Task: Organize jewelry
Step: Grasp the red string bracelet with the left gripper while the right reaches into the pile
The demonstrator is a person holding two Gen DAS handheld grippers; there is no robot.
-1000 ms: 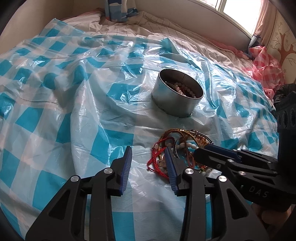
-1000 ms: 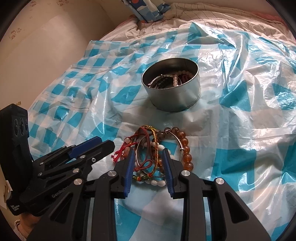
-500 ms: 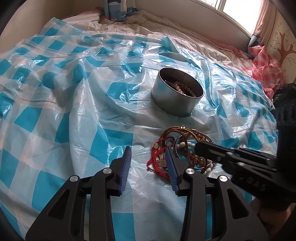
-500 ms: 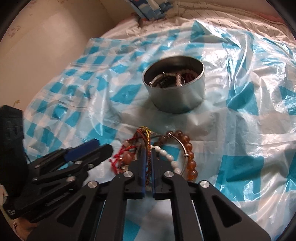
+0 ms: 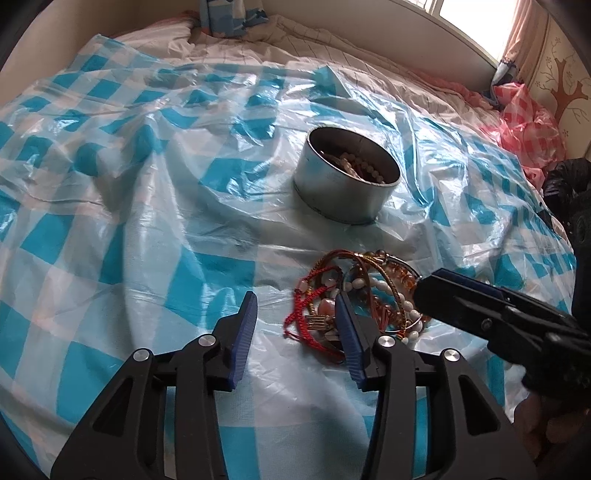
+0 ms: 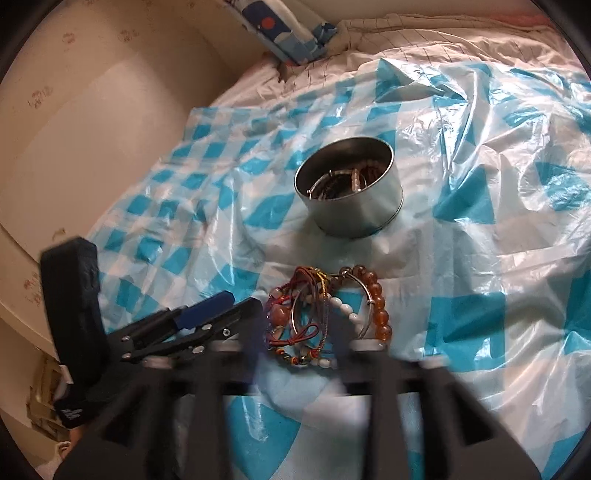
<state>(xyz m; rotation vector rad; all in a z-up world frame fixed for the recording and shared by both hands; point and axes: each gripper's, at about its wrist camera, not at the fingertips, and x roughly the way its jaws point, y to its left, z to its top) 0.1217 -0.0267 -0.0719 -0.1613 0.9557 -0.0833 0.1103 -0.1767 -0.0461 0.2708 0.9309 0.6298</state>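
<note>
A tangle of bracelets [image 5: 354, 295] (red cord, white beads, amber beads, a metal bangle) lies on the blue-checked plastic sheet [image 5: 147, 229]. Behind it stands a round metal tin [image 5: 343, 199] with several bracelets inside. My left gripper [image 5: 295, 332] hovers low at the pile's left edge. Its jaws are opening, with only sheet between them, and its right finger is beside the red cord. My right gripper [image 6: 297, 339] is blurred and its jaws are opening. The bracelets [image 6: 317, 317] lie loose between its fingers, not pinched. The tin [image 6: 354, 214] is ahead. Each gripper shows in the other's view [image 5: 430, 288] [image 6: 242, 302].
The sheet covers a soft, wrinkled bed. A patterned pillow [image 5: 225, 18] leans at the head. A pink checked bag [image 5: 528, 122] and a black bag [image 5: 565, 181] sit at the right edge. A cream wall [image 6: 92, 129] borders the left side.
The right gripper shut on strands in the pile half a second ago, and now it has sprung open and drawn back slightly. The left jaws have widened a little.
</note>
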